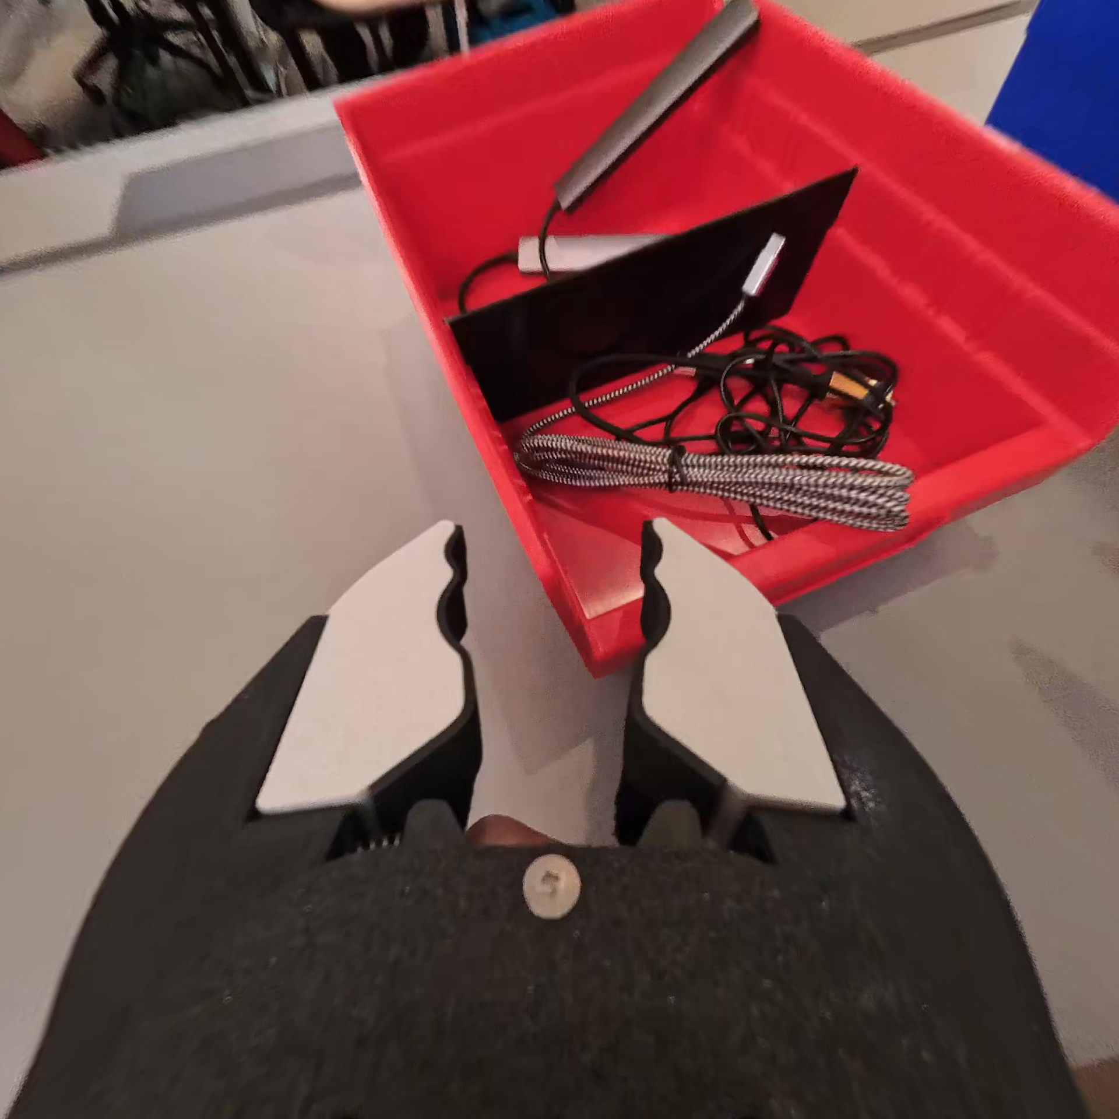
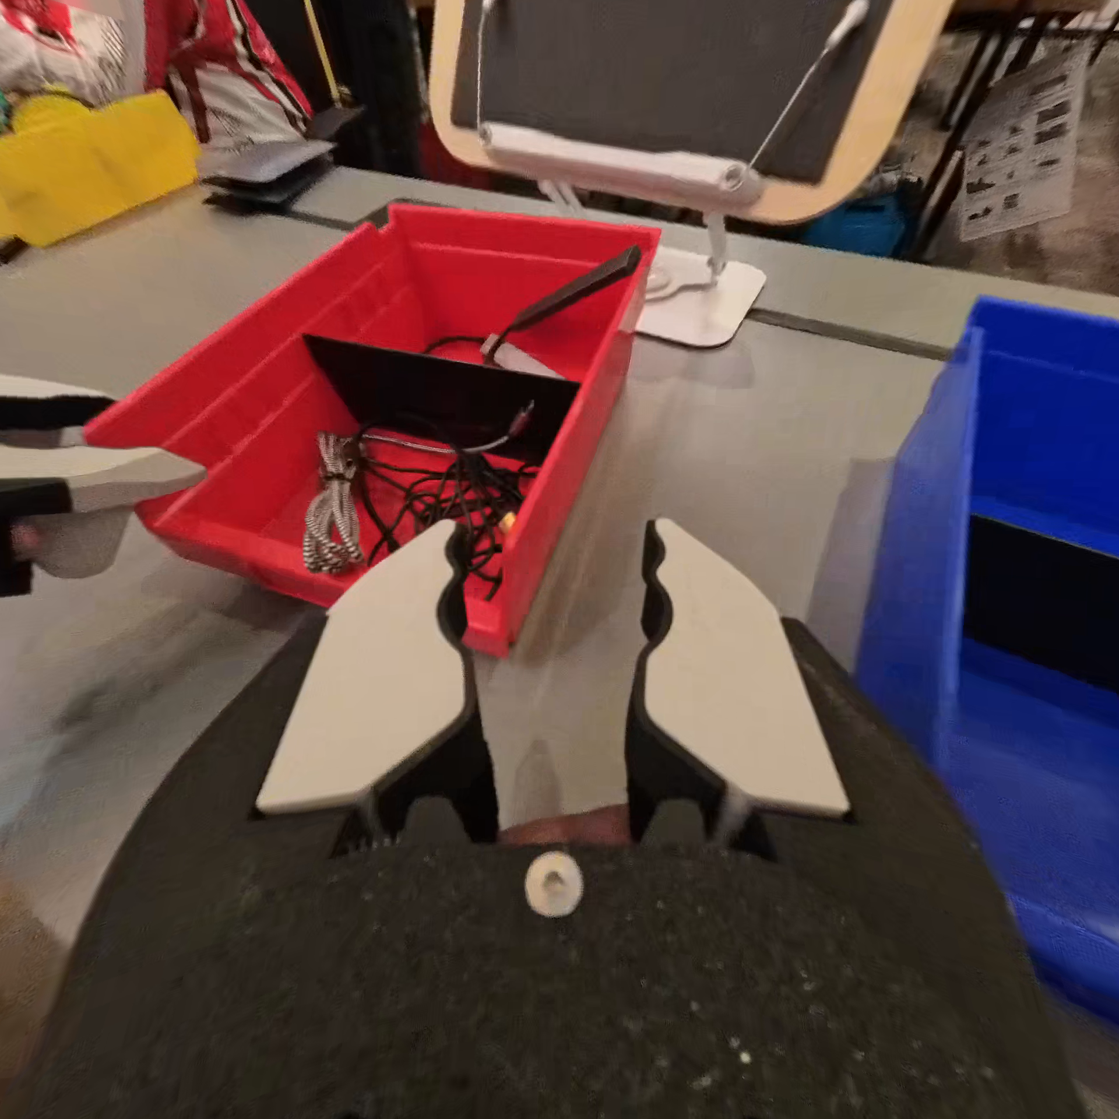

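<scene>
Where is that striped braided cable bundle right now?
The black-and-white braided cable bundle lies in the red plastic bin's near compartment, beside tangled black wires, before the black divider.

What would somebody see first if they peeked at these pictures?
The bright red bin in the middle of the grey table grabs the eye first. A black divider splits it, with a striped braided cable bundle and tangled black wires on the near side. Both tools are open and empty: the left tool at the bin's near corner, the right tool between it and a blue bin.
</scene>
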A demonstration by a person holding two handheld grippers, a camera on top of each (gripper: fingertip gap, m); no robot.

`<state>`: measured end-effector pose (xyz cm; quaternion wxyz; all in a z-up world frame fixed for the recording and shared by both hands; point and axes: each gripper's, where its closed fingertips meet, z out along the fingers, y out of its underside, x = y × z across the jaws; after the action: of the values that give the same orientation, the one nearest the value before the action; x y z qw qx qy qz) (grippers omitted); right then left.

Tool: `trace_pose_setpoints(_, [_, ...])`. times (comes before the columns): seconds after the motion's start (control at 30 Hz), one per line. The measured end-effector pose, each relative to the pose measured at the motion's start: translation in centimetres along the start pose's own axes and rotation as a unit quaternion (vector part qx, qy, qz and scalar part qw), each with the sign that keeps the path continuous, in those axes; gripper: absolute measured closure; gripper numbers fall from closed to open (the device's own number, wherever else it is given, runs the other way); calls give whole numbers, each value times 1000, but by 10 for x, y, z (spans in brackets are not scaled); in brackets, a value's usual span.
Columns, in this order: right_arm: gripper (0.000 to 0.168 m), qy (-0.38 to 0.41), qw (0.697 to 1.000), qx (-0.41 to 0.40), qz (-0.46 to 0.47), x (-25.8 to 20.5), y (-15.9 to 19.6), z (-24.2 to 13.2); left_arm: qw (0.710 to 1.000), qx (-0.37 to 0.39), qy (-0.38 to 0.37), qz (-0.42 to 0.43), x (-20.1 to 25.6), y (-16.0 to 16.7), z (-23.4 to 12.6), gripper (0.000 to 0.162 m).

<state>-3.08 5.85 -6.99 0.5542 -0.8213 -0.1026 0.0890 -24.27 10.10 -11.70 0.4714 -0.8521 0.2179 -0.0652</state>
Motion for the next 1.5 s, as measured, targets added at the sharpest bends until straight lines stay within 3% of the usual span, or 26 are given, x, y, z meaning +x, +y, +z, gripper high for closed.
trace_pose_setpoints(0.07, [118, 48, 998, -35, -29, 0, 16, 37, 1000, -21, 17, -16, 0, 10, 17, 120])
trace_pose_setpoints(0.13, [143, 64, 991, -111, -31, -4, 42, 66, 999, -29, 36, -8, 0, 13, 23, 146])
trace_pose_setpoints(0.17, [158, 50, 990, -132, -14, -14, 51, 73, 999, -26, 31, -2, -4, 12, 24, 147])
trace_pose_setpoints(0.27, [164, 78, 987, -139, 7, -27, 49, 74, 1000, -19, 15, -7, -20, 12, 17, 152])
trace_pose_setpoints(0.47, [159, 58, 995, -81, -29, -113, 27, 82, 999, 26, -32, -10, -103, 21, -24, 157])
trace_pose_setpoints(0.63, [156, 26, 996, -68, -47, -198, 18, 118, 998, 30, -56, -22, -190, 34, -36, 159])
trace_pose_setpoints(0.8, [158, 33, 996, -80, -31, -229, 16, 164, 997, 13, -74, -37, -239, 45, -24, 160])
trace_pose_setpoints(0.97, [152, 2, 995, -100, 2, -243, 9, 184, 995, -13, -49, -89, -260, 59, -10, 159])
trace_pose_setpoints(1.07, [146, -66, 993, -93, 24, -249, 8, 177, 993, -4, -54, -103, -264, 59, -11, 159])
trace_pose_setpoints(1.17, [142, -150, 985, -76, 41, -255, 12, 150, 992, -1, -78, -104, -275, 62, -14, 148])
trace_pose_setpoints(1.23, [142, -178, 981, -71, 37, -249, 19, 129, 991, -3, -83, -102, -281, 62, -14, 150])
trace_pose_setpoints(1.33, [142, -173, 982, -72, 24, -219, 35, 101, 991, 3, -95, -96, -284, 61, -17, 155])
trace_pose_setpoints(1.43, [142, -145, 988, -49, 13, -169, 42, 69, 988, 20, -118, -97, -287, 54, -37, 134])
trace_pose_setpoints(1.5, [142, -116, 993, -29, 4, -125, 42, 43, 984, 42, -128, -117, -286, 48, -57, 128])
